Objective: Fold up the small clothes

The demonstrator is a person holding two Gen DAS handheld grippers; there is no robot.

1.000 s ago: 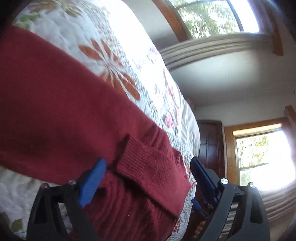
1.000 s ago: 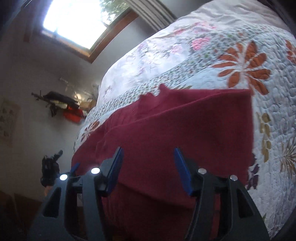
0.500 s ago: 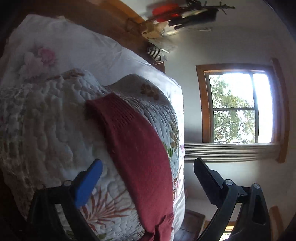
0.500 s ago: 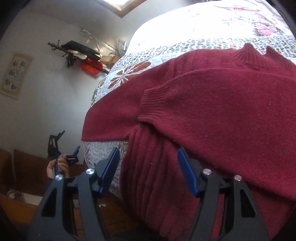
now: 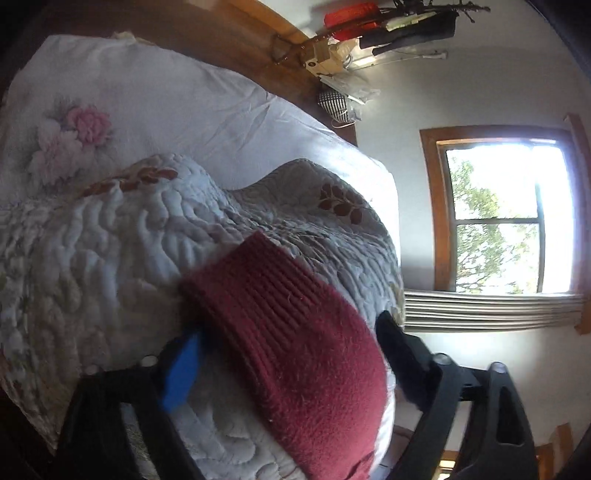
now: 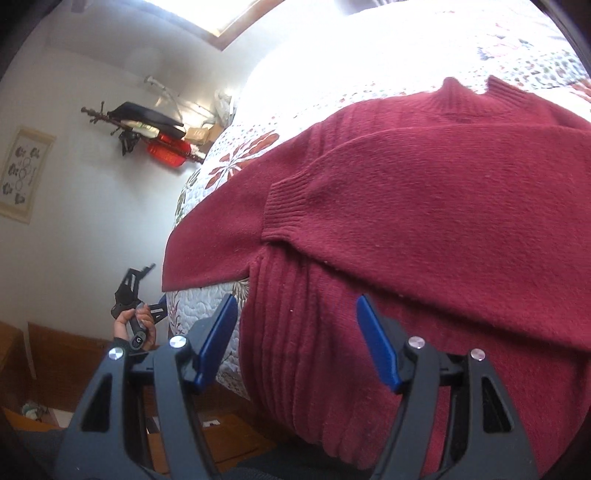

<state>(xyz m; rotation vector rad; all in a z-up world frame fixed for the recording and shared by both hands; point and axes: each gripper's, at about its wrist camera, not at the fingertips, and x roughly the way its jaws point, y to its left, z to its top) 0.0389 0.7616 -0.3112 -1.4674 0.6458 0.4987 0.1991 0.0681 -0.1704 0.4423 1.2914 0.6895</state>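
- My right gripper (image 6: 295, 341) hung nearest, its fingers (image 6: 216, 339) spread wide with nothing between them but air, poised over the ribbed hem of the sweater (image 6: 424, 221) where it drooped off the near edge of the bed (image 6: 207, 314).
- My left gripper (image 5: 284, 354) had its fingers (image 5: 181, 369) wide as well; a ribbed edge of the sweater (image 5: 295, 339) lay between them on the quilt (image 5: 110, 258), but neither finger was pressing it that I could see.
- The sweater lay spread across the quilt, collar at the far side, one sleeve already crossed over the chest with its cuff (image 6: 284, 206) near the middle.
- In the right view the other sleeve ran out flat toward the bed's left edge, so I judged the sleeve-folding step to be half done.
- Lower left in that view, a hand (image 6: 135, 325) held the left gripper's handle just off the bed's corner.
- I judged the next move to call for closing the left fingers on that ribbed edge, lifting only enough to clear the quilt, and carrying it across the chest; the right fingers would pin or take the hem.
- The knit looked soft and thick, so a shallow pinch might slip.
- Farther back were the pillow (image 5: 166, 96), headboard (image 5: 221, 33), and a window (image 5: 498, 218) on the wall.
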